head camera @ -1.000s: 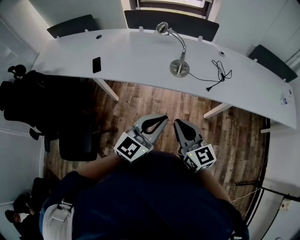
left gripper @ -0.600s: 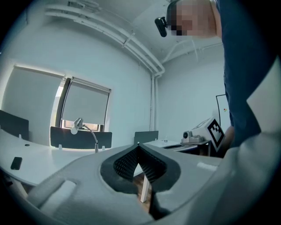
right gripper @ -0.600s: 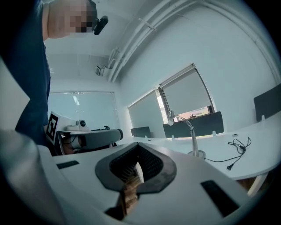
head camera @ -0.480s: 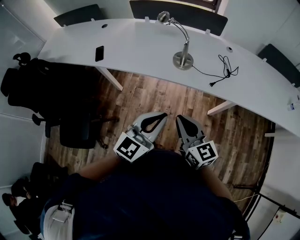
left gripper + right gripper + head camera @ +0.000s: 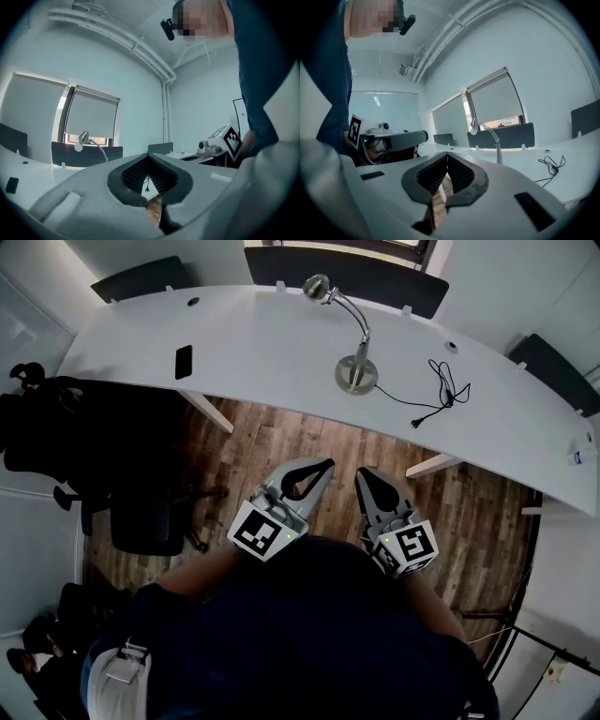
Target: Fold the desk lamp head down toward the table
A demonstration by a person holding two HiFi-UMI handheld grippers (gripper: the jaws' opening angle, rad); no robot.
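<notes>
The desk lamp stands on the white curved desk (image 5: 272,343), with a round metal base (image 5: 357,374) and a gooseneck rising to its head (image 5: 316,285), which is raised near the desk's far edge. Both grippers hang over the wooden floor, well short of the desk. My left gripper (image 5: 325,464) is shut and empty, and so is my right gripper (image 5: 362,472). The left gripper view has the lamp head (image 5: 83,137) far off, beyond the shut jaw tips (image 5: 148,154). In the right gripper view the lamp (image 5: 474,125) stands past the shut tips (image 5: 447,153).
A black phone (image 5: 184,361) lies on the desk's left part. A loose black cable (image 5: 441,390) trails right of the lamp base. Dark divider panels (image 5: 342,277) line the far edge. Black office chairs (image 5: 141,521) stand at the left, and white desk legs (image 5: 211,413) reach the floor.
Both grippers have edged forward toward the desk, still shut and empty. The lamp, phone and cable have stayed where they were.
</notes>
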